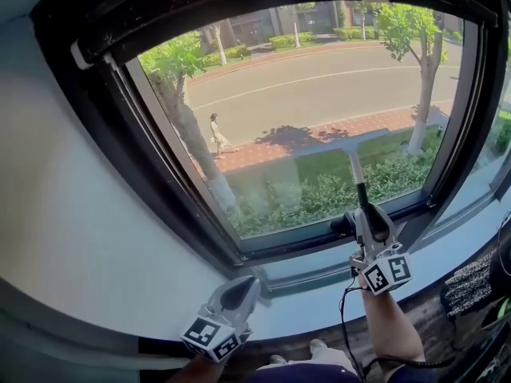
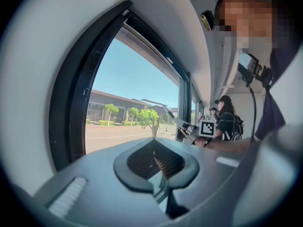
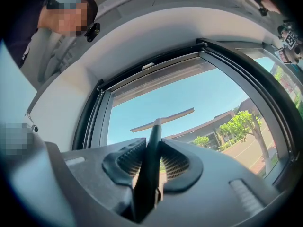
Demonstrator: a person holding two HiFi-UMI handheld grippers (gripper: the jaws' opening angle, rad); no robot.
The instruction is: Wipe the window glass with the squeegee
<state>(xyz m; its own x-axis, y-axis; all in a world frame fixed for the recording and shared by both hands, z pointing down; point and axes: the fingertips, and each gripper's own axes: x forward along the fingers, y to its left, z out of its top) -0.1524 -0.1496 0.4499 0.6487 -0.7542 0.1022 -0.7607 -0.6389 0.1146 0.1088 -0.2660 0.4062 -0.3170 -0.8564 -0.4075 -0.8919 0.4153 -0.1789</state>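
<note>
A white wall point(image 1: 72, 214) fills the left, then a black window frame point(image 1: 164, 182) around the window glass point(image 1: 319, 78), with a pale sill point(image 1: 319, 298) below and a sunny street outside. The left gripper point(image 1: 246, 286) sits low at the near left of the sill, its jaws together on nothing. Further right, the right gripper point(image 1: 369, 218) clamps the squeegee point(image 1: 352, 166) by its dark handle. The handle runs upward, away from the sill, and the blade lies crosswise, left to right, seemingly against the lower glass.
</note>
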